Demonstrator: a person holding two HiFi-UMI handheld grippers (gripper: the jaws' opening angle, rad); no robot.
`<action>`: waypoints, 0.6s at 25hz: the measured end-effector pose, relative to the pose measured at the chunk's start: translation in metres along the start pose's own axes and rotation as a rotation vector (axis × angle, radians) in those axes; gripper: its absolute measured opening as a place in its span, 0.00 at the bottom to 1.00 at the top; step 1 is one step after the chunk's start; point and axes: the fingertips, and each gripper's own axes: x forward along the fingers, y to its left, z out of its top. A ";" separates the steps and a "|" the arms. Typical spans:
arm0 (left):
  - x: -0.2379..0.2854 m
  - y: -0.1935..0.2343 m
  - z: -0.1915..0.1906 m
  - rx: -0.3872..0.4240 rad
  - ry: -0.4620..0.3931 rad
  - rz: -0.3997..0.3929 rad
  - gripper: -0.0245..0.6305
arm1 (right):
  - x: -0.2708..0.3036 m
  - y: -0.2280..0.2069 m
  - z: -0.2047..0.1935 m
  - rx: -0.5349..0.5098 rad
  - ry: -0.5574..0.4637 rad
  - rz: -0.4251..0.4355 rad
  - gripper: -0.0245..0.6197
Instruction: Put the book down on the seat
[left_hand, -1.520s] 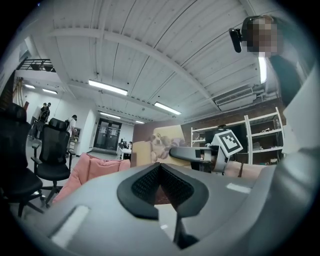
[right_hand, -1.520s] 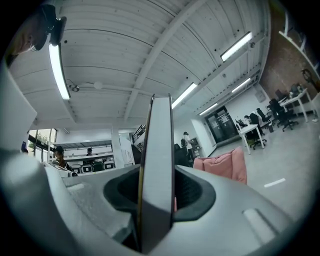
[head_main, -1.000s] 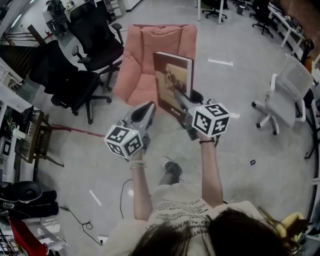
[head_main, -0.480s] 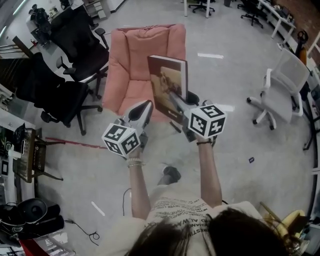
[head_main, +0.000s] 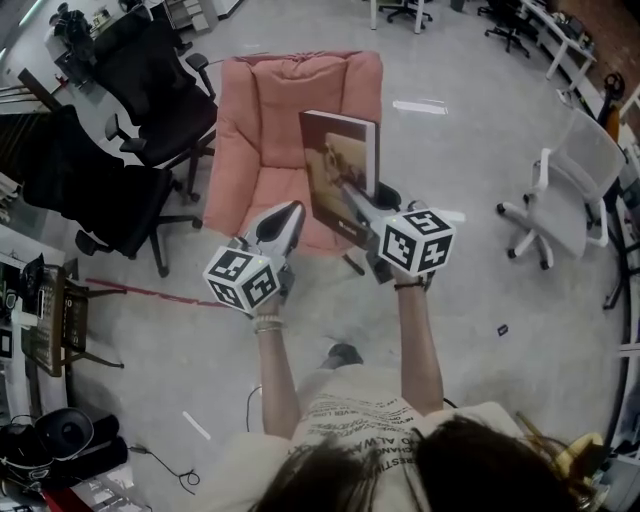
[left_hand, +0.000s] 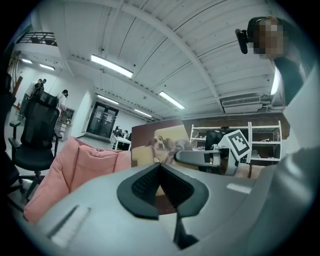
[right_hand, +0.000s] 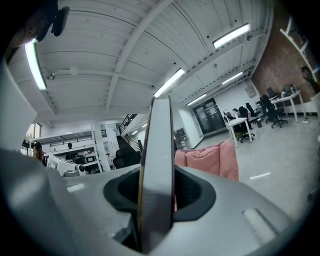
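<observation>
Near the front edge of the pink armchair's seat (head_main: 262, 188), the hardcover book (head_main: 341, 160) stands upright in the air. The right gripper (head_main: 352, 200) clamps its lower edge, cover facing the left gripper (head_main: 287, 213), which hangs just beside it, jaws pressed together on nothing.

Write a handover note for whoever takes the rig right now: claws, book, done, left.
Right claw: shut on the book, which stands upright on edge with its picture cover toward the left claw.
Left claw: shut, empty, level beside the right.
Book: in the air at the front of the pink armchair, not yet on the seat.
Done: book gripped, at the chair.
Left: lay it on the seat, open the claw.
</observation>
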 end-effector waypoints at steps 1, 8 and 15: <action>0.001 0.009 0.001 0.000 -0.001 0.003 0.03 | 0.009 0.000 0.000 -0.003 0.003 0.002 0.27; 0.005 0.062 0.017 -0.005 -0.031 0.028 0.03 | 0.063 -0.001 0.010 -0.023 0.010 0.020 0.27; 0.005 0.106 0.029 -0.010 -0.020 0.052 0.03 | 0.116 0.002 0.015 0.006 0.022 0.043 0.27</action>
